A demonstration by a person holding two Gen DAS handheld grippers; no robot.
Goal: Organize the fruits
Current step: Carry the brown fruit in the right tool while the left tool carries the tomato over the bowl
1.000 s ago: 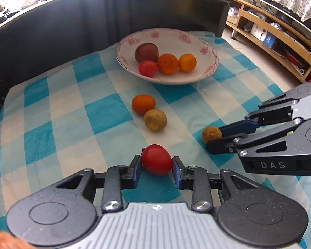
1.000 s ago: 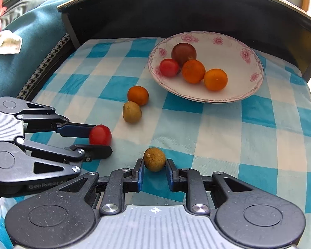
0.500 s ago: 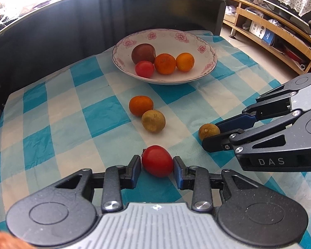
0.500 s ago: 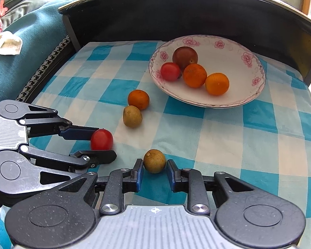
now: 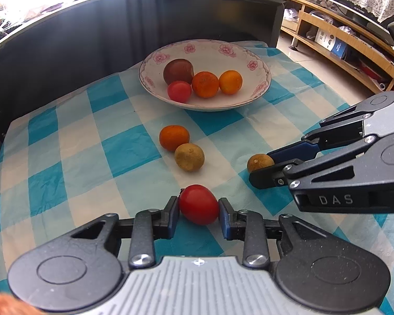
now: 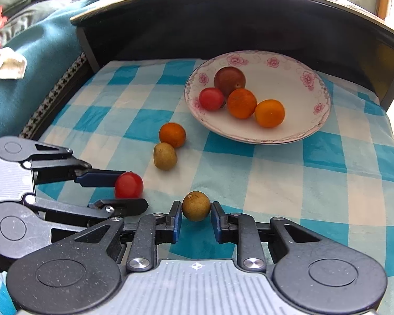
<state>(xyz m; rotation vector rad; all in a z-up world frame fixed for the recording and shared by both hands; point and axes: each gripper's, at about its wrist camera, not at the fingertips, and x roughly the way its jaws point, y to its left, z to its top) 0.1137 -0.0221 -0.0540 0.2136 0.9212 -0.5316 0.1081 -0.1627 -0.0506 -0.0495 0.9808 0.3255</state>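
Blue-and-white checked cloth (image 5: 65, 162) covers the work surface, with a dark curved panel (image 5: 92, 39) across the upper frame behind it. Floral-rimmed bowl (image 5: 257, 65) sits upper centre of the left wrist view, holding a dark plum-coloured fruit (image 5: 178, 71), a small red tomato (image 5: 179, 91) and two oranges (image 5: 205, 84) (image 5: 230, 82). On the cloth at frame centre: loose orange (image 5: 174, 137) touching a tan round fruit (image 5: 189, 157).

Left gripper (image 5: 199, 214), lower centre: jaws closed against a red tomato (image 5: 199, 204), pads touching both sides.

Right gripper (image 6: 196, 216), lower centre of the right wrist view: jaws closed on a brown round fruit (image 6: 196, 205). Whether either fruit is lifted clear of the cloth cannot be told.
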